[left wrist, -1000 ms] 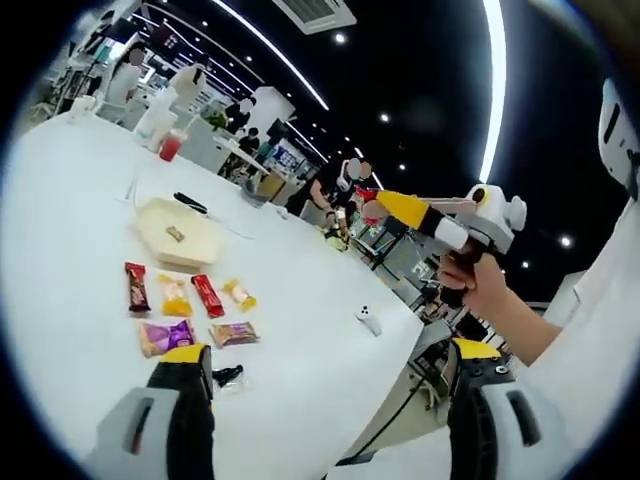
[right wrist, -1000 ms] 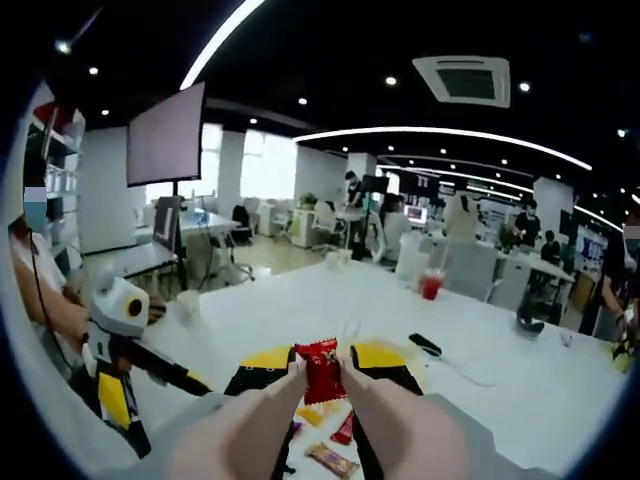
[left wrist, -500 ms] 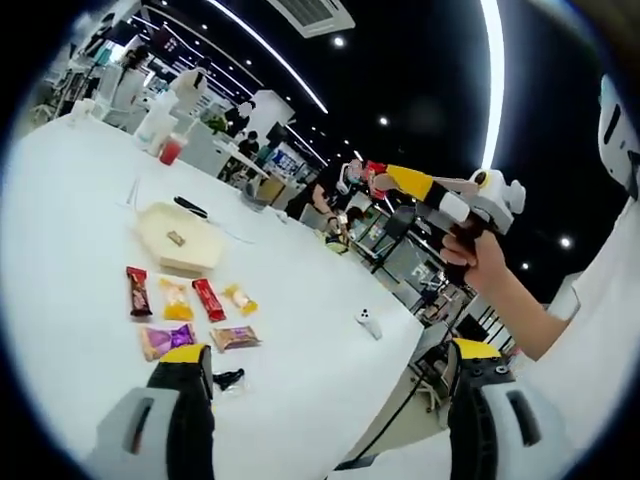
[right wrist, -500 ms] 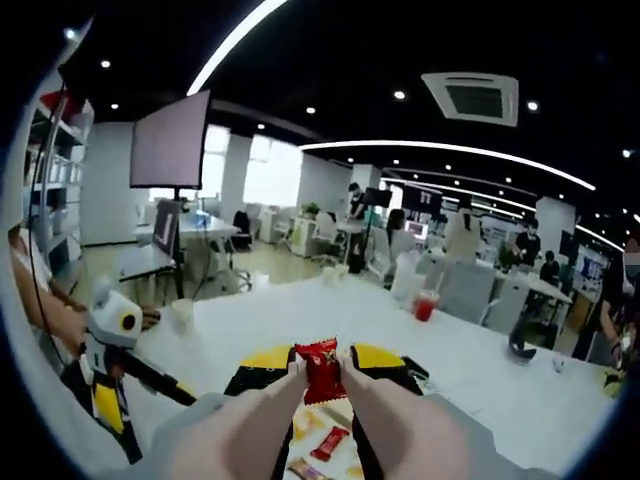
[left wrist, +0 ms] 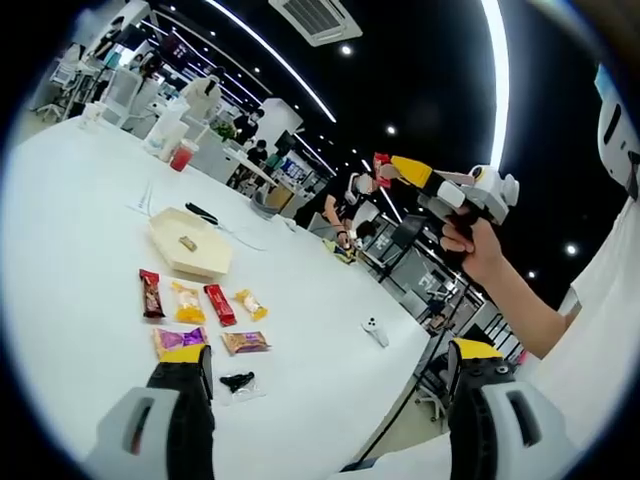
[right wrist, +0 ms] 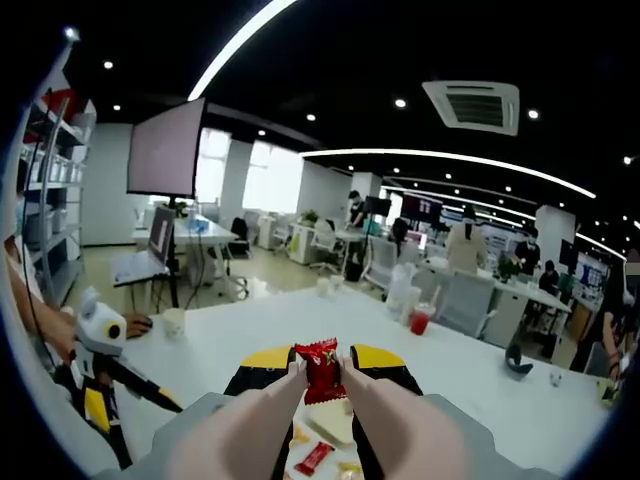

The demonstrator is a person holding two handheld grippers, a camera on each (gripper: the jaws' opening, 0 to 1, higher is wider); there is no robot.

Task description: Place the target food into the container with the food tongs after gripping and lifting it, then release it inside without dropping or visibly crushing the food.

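Observation:
A red snack packet [right wrist: 322, 368] is pinched between the pink tong arms [right wrist: 260, 425] on my right gripper [right wrist: 322, 362], which is shut on it high above the white table [right wrist: 230, 335]. In the left gripper view a hand [left wrist: 470, 245] holds that right gripper [left wrist: 383, 170] up in the air, with the red packet [left wrist: 380, 159] at its tip. The cream container [left wrist: 162, 226] sits on the table with one small piece [left wrist: 187, 242] inside; its edge [right wrist: 330, 425] shows below the tongs. My left gripper [left wrist: 328, 352] is open, with nothing between its jaws.
Several wrapped snacks lie near the container: a brown bar [left wrist: 150, 293], a red bar [left wrist: 220, 305], yellow packets [left wrist: 187, 302], a purple packet [left wrist: 178, 340]. A black clip [left wrist: 237, 381], a small white object [left wrist: 375, 331] and a red drink cup [left wrist: 183, 156] also stand on the table. The table edge runs at right.
The right gripper has risen with the red packet still held; the table sits lower in its view. The left gripper stays open, its view shifted slightly.

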